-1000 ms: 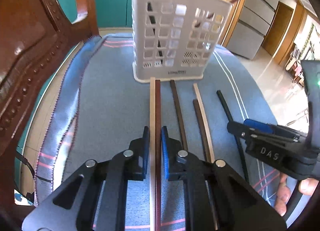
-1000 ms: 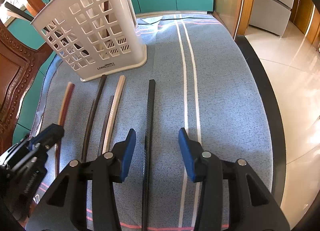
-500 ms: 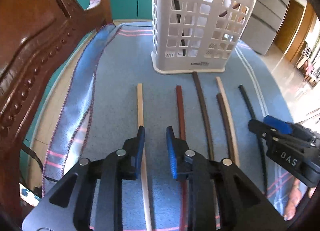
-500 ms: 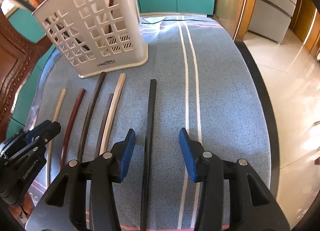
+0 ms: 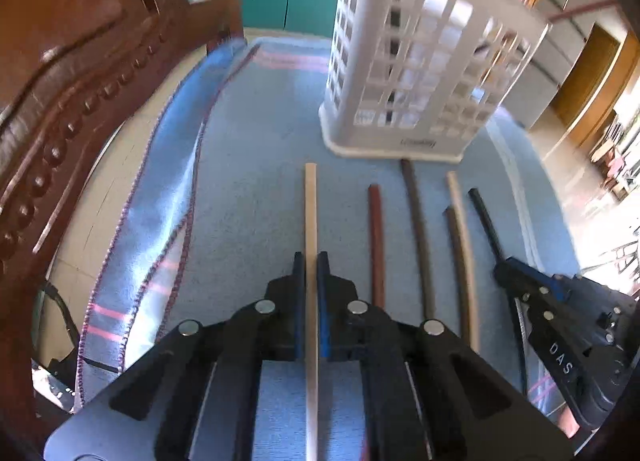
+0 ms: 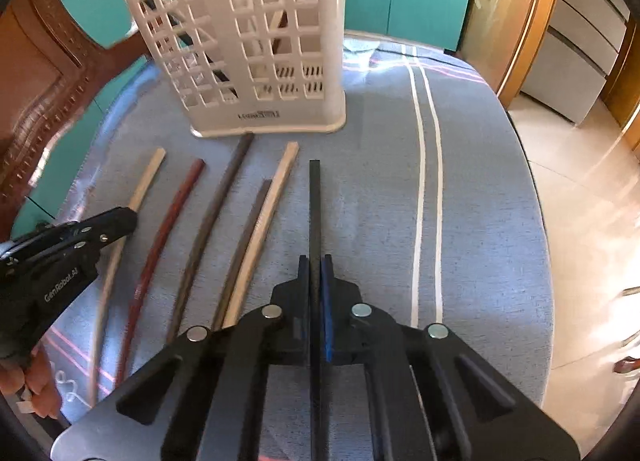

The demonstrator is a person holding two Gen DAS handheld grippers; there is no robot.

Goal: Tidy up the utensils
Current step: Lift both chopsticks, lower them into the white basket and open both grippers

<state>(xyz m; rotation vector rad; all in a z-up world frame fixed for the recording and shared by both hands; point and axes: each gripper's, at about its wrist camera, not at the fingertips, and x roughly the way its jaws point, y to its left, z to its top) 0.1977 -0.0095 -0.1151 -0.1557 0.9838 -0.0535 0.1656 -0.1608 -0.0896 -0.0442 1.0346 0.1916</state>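
Grip, left: left gripper [image 5: 311,261] pressed onto the pale chopstick [image 5: 311,213], the leftmost of the row, held well back from its far tip.
Grip, right: right gripper [image 6: 315,263] pinching the black chopstick [image 6: 314,205], the rightmost; long free length ahead of the jaws.
Risk, slip: both sticks look thin, smooth and rigid; a narrow pinch may let one swivel or slide out when lifted.
Risk, knock: a raised tip could swing into the neighbours, or catch the rack's grid wall instead of clearing its rim; the rack looks light and may tip.
Risk, crossing: two long sticks lifted together could clash over the rack.
Row between: red-brown chopstick [image 6: 170,221], dark brown chopstick [image 6: 216,205], then a short brown chopstick [image 6: 248,229] touching a pale curved chopstick [image 6: 268,213]; all flat on the blue cloth [image 6: 480,181].
Far: white rack [image 6: 256,41] upright just beyond the tips, some sticks already inside.
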